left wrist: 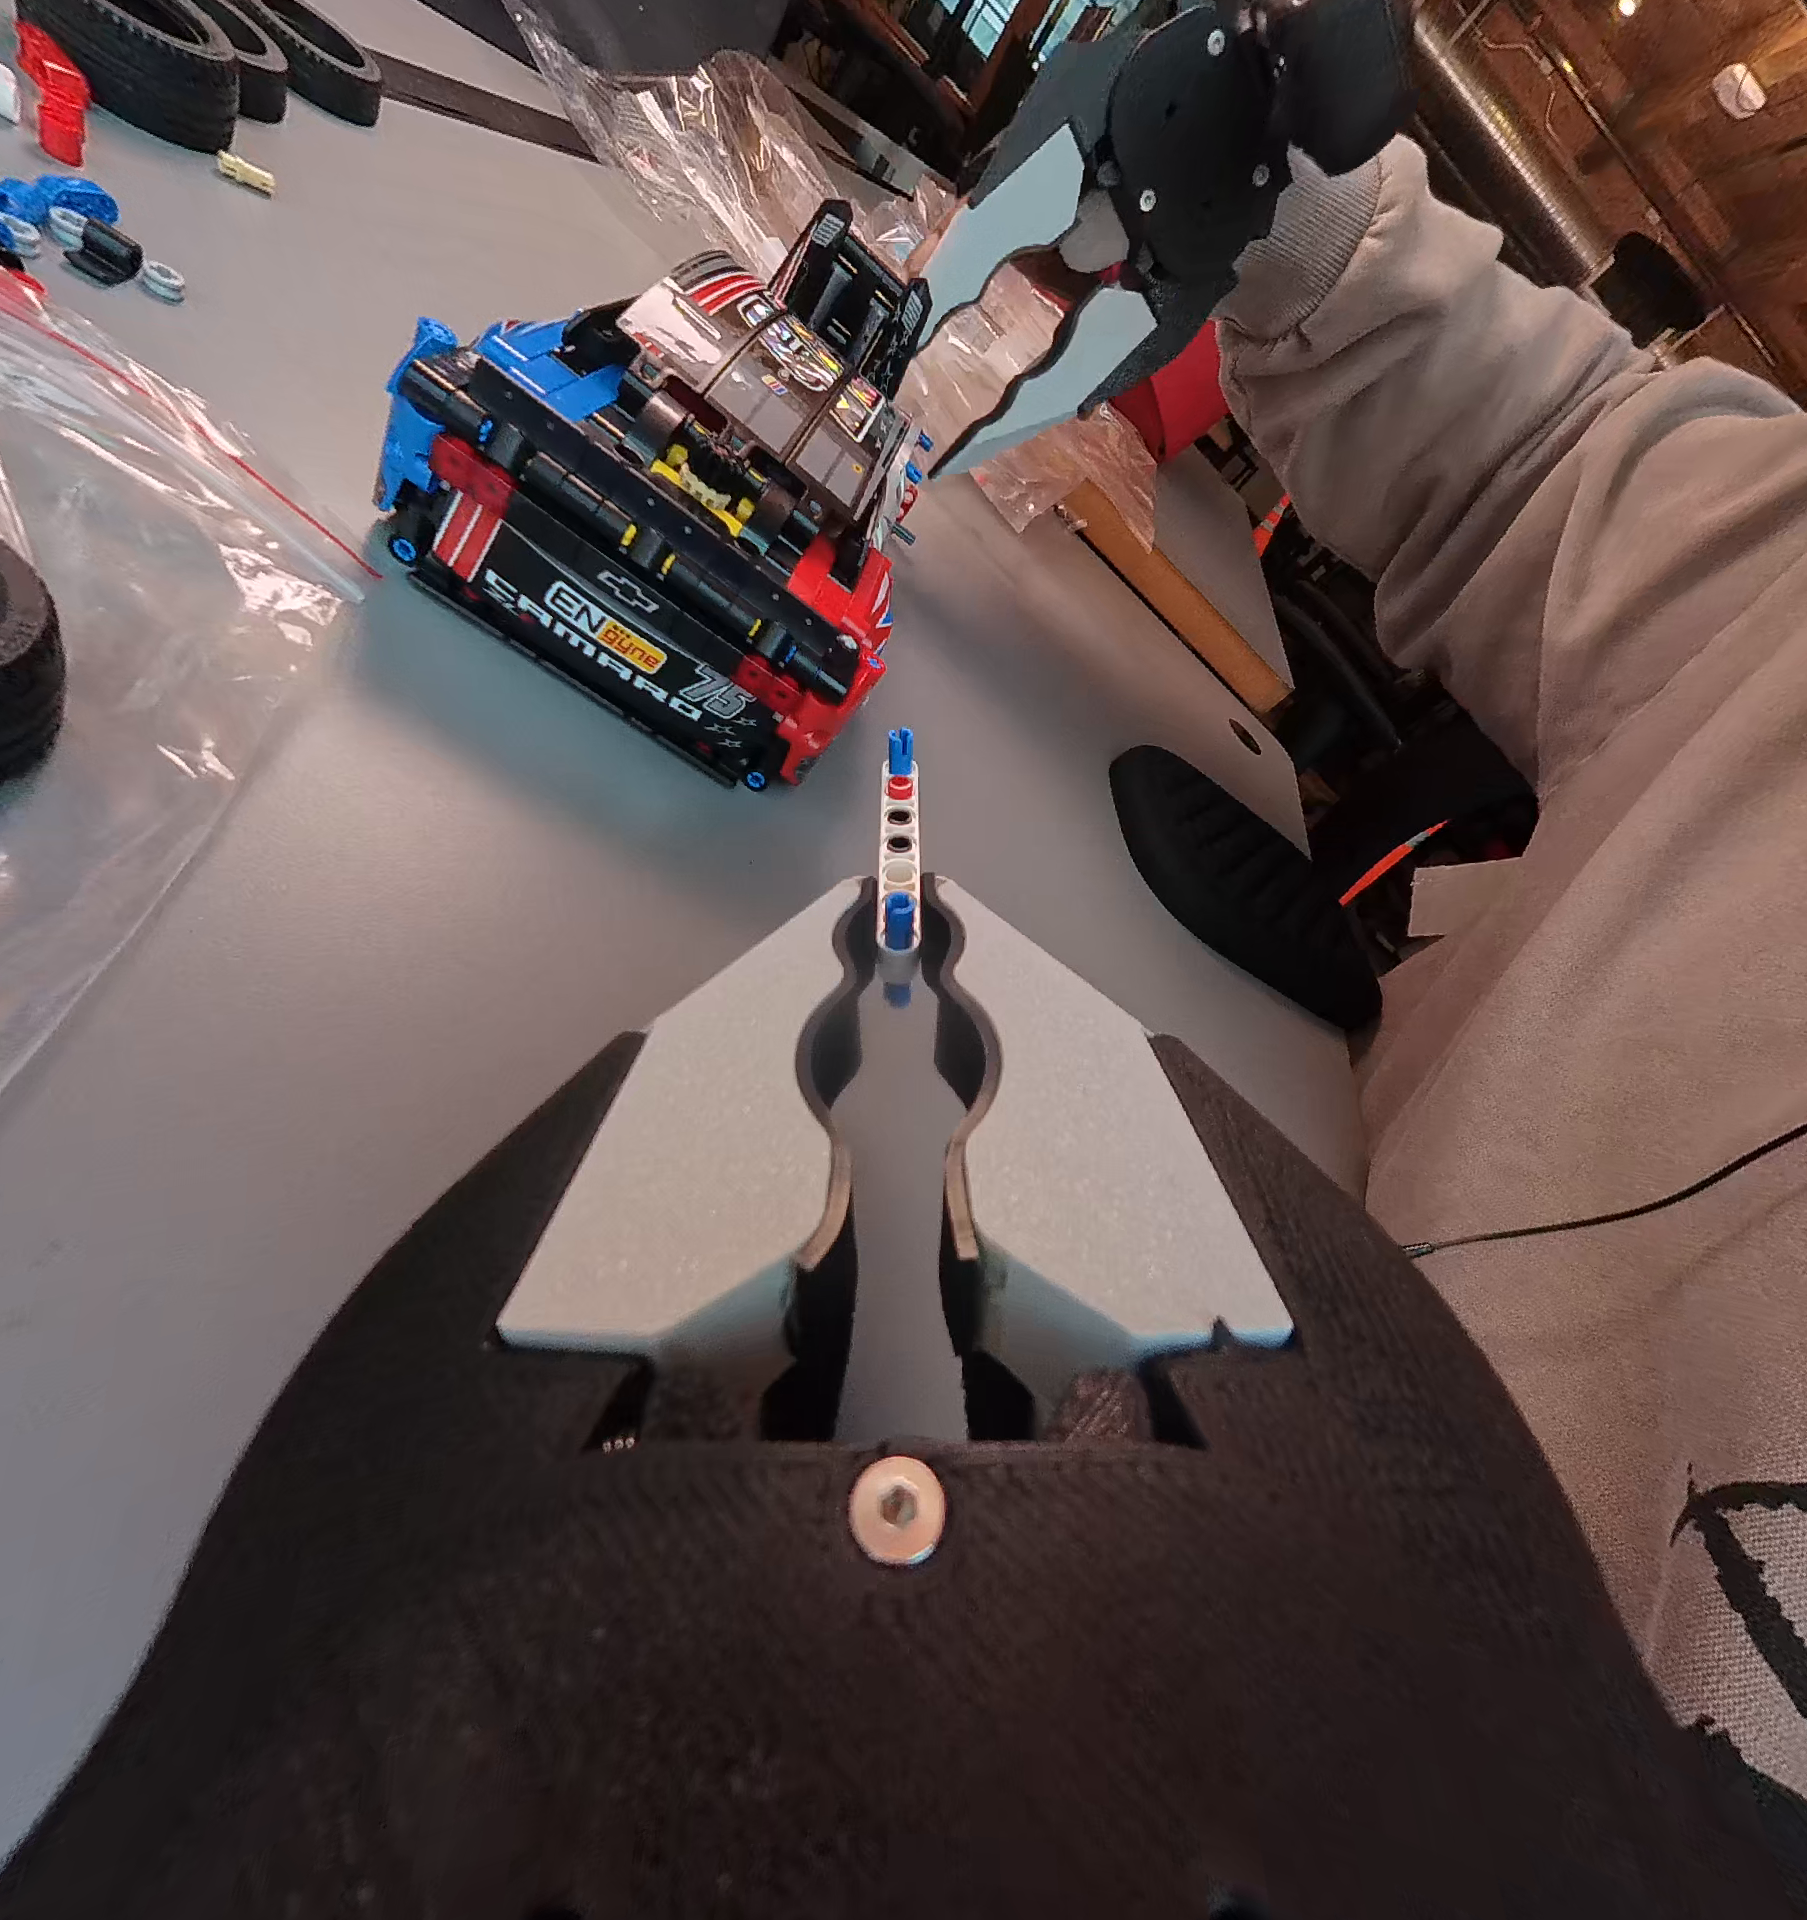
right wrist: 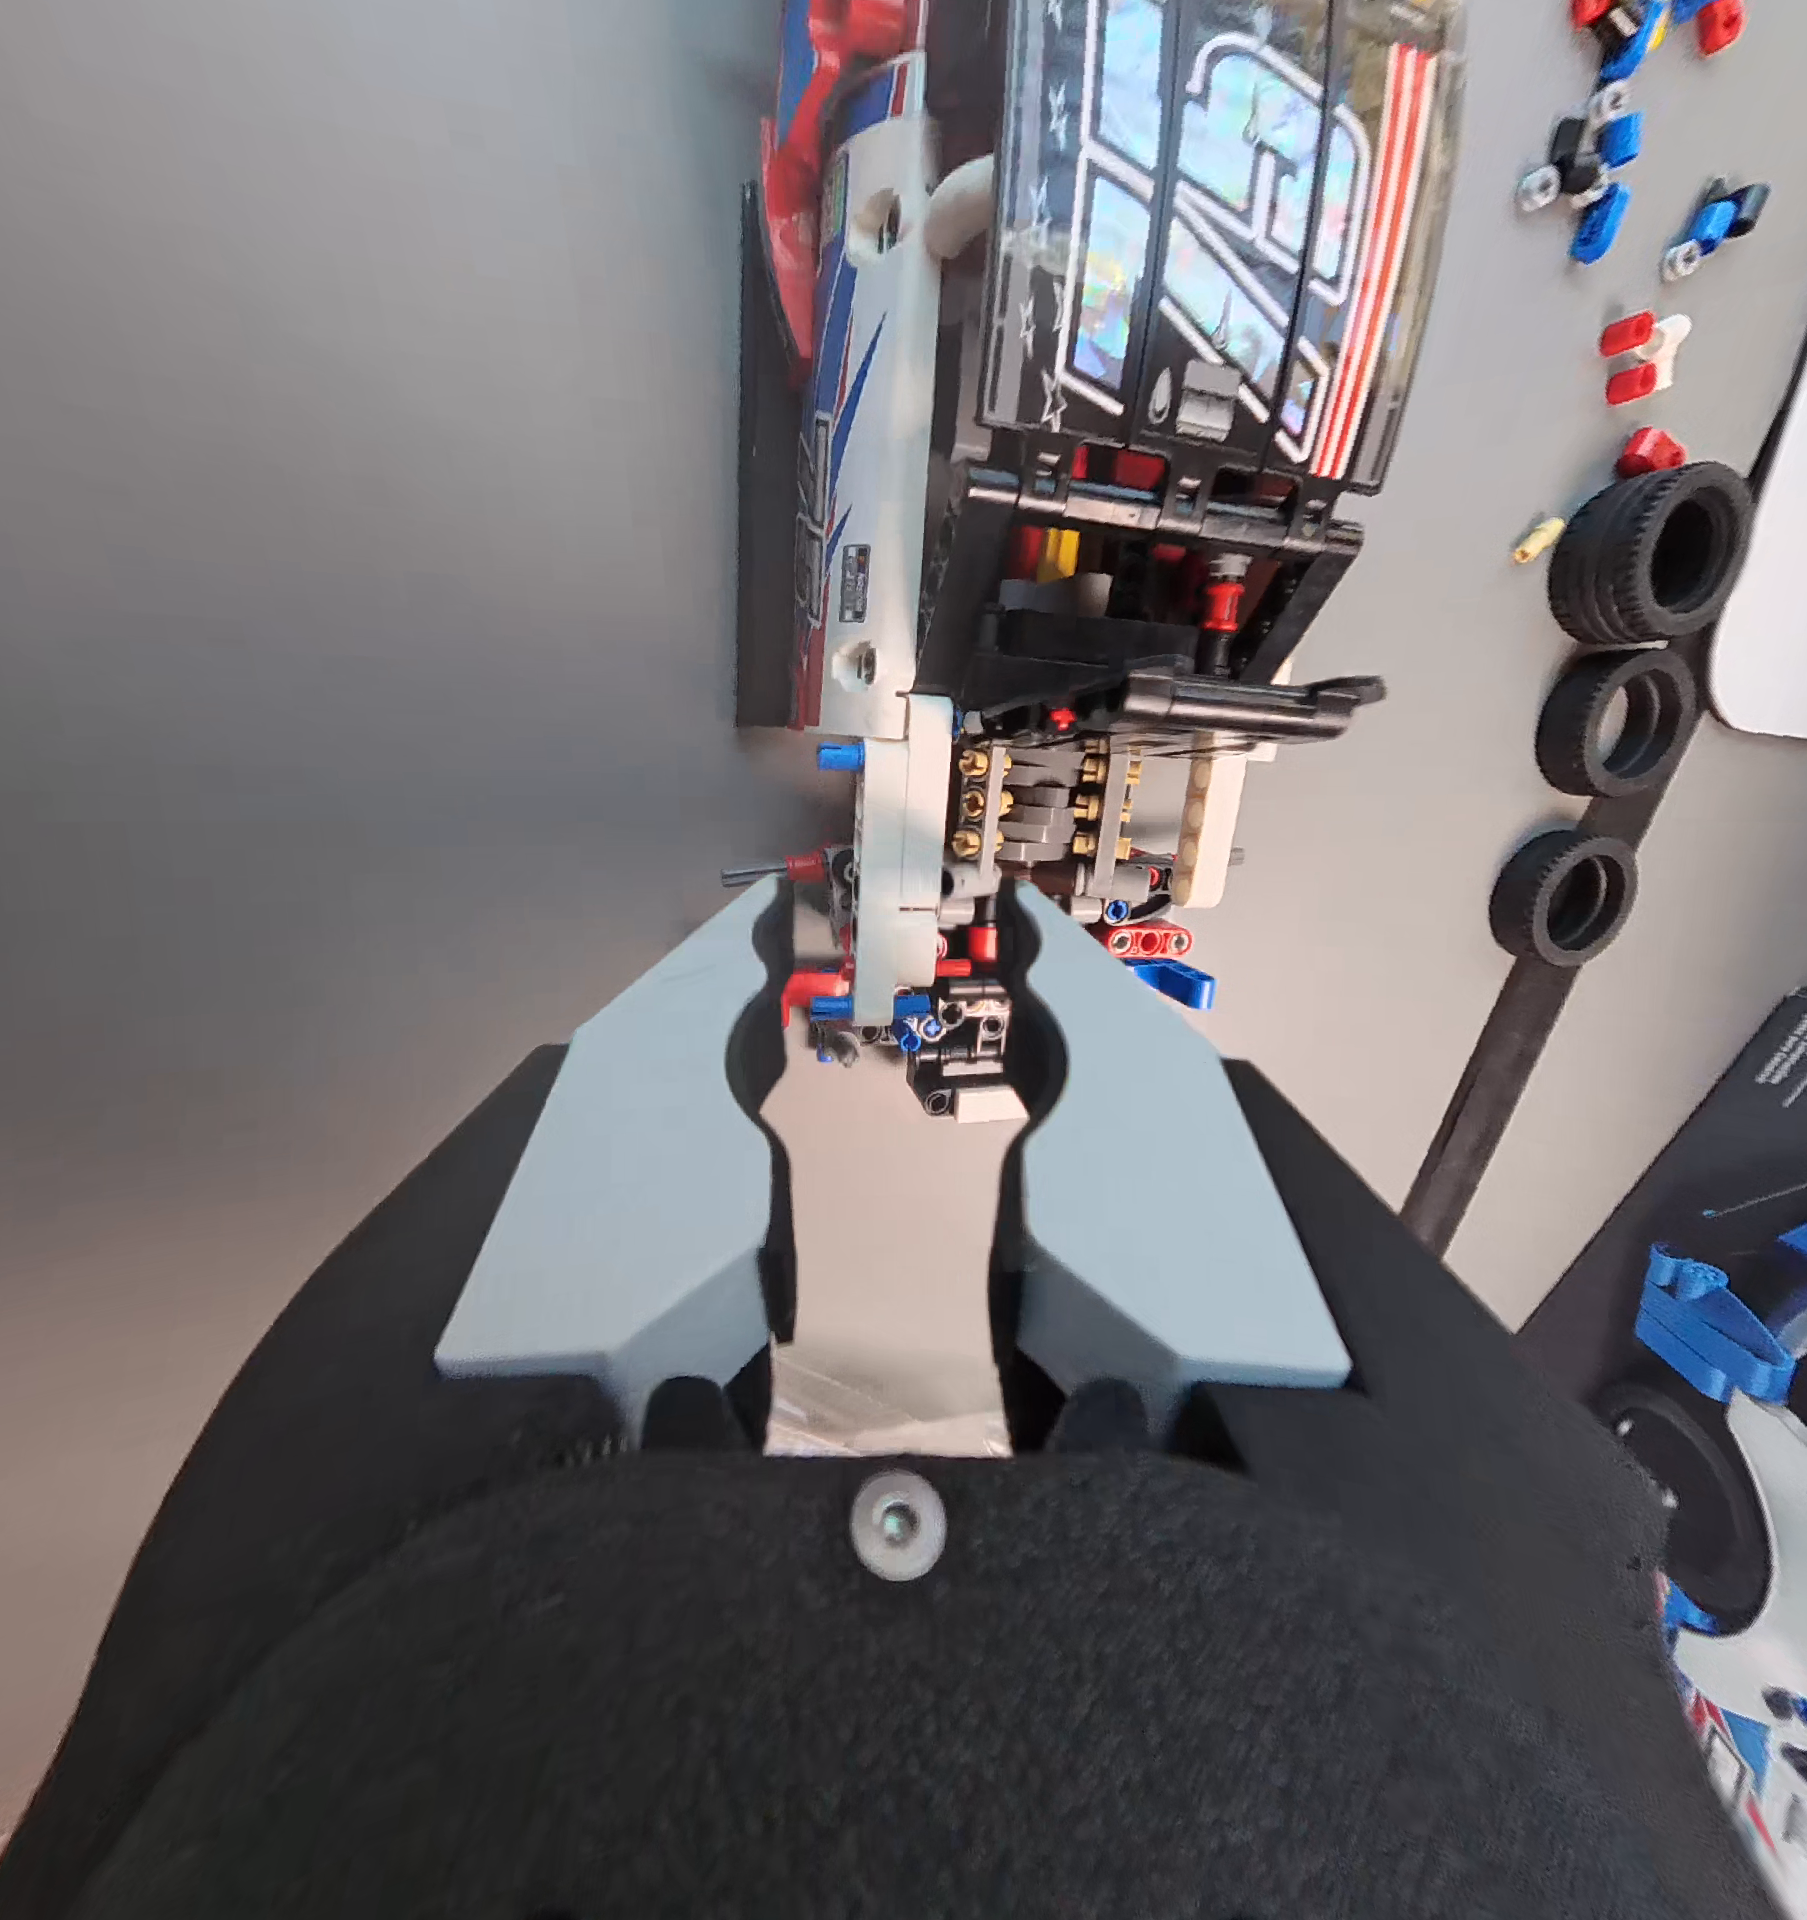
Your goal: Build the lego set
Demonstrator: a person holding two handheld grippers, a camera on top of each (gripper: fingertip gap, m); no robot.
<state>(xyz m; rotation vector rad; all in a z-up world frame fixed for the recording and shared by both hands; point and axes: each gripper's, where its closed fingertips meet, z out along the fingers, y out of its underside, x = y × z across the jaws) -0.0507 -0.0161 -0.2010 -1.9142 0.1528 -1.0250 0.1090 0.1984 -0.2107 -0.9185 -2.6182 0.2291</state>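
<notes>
My left gripper [left wrist: 894,899] is shut on the lower end of a thin white Technic beam [left wrist: 898,831] with blue pins in it, held upright just above the grey table [left wrist: 463,1039]. The partly built black, red and blue race car [left wrist: 650,499] stands on the table beyond it. My right gripper [right wrist: 894,904] is open. It hovers over the car's unfinished front end [right wrist: 940,935], which shows between its grey fingers [right wrist: 670,1091]. The car's black printed roof [right wrist: 1190,239] lies farther ahead. The right gripper also shows in the left wrist view [left wrist: 1013,436], past the car.
Black tyres [right wrist: 1647,566] and small blue, red and black loose parts [right wrist: 1605,166] lie right of the car. They also show in the left wrist view: tyres [left wrist: 151,52] and parts [left wrist: 57,229]. A clear plastic bag [left wrist: 99,540] lies left. A printed booklet [right wrist: 1761,1403] lies right. A grey sleeve [left wrist: 1501,520] reaches in. My right fingertips sit around 30 cm from my left ones.
</notes>
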